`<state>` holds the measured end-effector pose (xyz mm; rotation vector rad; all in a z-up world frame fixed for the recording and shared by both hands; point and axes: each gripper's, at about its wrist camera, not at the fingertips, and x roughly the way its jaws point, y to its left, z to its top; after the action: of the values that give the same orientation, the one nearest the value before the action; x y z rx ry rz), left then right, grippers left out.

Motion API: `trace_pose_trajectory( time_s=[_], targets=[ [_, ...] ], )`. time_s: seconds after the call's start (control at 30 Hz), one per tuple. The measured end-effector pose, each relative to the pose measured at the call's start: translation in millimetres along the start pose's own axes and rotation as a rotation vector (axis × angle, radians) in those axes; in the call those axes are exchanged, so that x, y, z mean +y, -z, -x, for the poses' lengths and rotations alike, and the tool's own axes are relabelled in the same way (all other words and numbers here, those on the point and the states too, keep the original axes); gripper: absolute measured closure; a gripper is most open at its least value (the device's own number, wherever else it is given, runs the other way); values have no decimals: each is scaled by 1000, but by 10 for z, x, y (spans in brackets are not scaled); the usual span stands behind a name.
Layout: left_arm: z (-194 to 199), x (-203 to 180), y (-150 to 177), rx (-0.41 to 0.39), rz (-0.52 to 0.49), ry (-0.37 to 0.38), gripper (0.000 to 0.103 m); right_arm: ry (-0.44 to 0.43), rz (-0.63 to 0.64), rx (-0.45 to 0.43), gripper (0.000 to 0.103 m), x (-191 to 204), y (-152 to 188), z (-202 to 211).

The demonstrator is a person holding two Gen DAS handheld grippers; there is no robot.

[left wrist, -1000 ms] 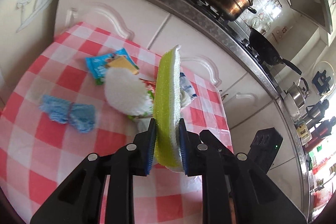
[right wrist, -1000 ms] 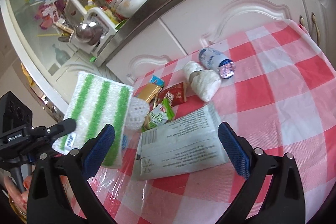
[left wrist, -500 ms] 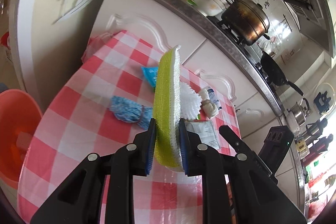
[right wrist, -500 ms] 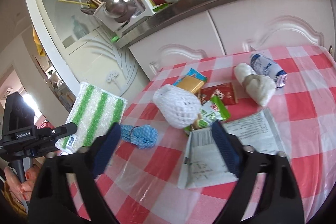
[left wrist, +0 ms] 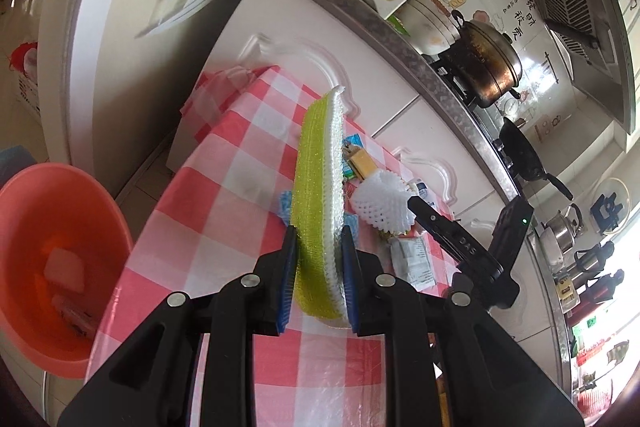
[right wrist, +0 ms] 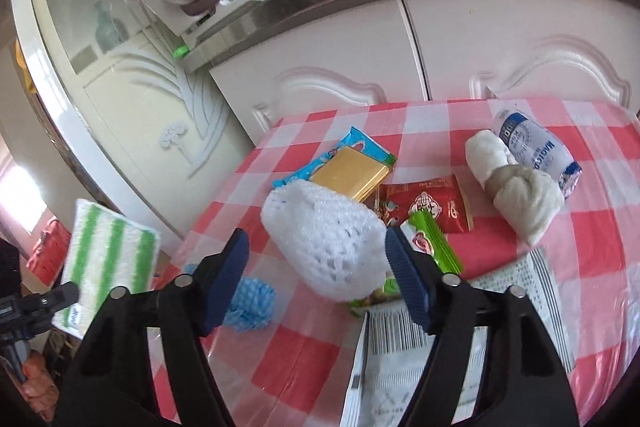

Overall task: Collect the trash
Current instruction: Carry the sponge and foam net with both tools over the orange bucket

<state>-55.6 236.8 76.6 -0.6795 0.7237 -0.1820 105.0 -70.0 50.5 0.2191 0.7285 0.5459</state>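
Note:
My left gripper (left wrist: 318,267) is shut on a green-and-white sponge (left wrist: 318,187), held on edge above the left end of the red-checked table (left wrist: 224,187). The sponge also shows in the right wrist view (right wrist: 108,259) at far left. My right gripper (right wrist: 316,279) is open, its fingers either side of a white foam fruit net (right wrist: 328,239) on the table; it is apart from the pads. The net also shows in the left wrist view (left wrist: 380,199).
An orange basin (left wrist: 56,259) holding some scraps stands on the floor left of the table. On the table lie a blue net ball (right wrist: 252,303), gold packet (right wrist: 352,173), red sachet (right wrist: 424,207), green wrapper (right wrist: 432,243), white printed bag (right wrist: 460,327), cloth bundle (right wrist: 516,195) and small bottle (right wrist: 532,147).
My left gripper has carried the sponge back and left, off the table's end, bringing the orange basin into view. My right gripper has moved in around the white foam net.

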Motion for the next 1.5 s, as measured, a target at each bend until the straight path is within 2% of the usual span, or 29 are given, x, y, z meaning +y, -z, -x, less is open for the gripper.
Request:
trace_pose_trajectory(
  time_s=[0.07,0.13,0.23,0.3,0.47,0.73,0.9,1.2,1.5],
  targets=[
    [34,59,-1,-4,7,2,81,23,-2,21,53,-5,-13,-83],
    [66,117,-5,-7,8,-1,81,34,-4,29,56,-12,-7,-121],
    [99,196,-4,-8,16,-6,81,52,-3,23,67,-20,9,-107],
    [116,242,-1,-10,23,-9,81,59,0,16,77,-13,17,-83],
    [156,313,-3,-21,30,-10,81,101,22,-15,84,17,29,33],
    [291,351,10,-49,26,-6,81,80,12,-64,87,125,68,297],
    [442,395,9,-77,22,-20,81,12,9,-84,87,320,97,460],
    [845,675,18,-140,36,-108,81,-169,80,-63,87,1034,109,476],
    [1071,1035,76,-176,70,-213,81,-312,228,33,87,1942,289,249]
  ],
)
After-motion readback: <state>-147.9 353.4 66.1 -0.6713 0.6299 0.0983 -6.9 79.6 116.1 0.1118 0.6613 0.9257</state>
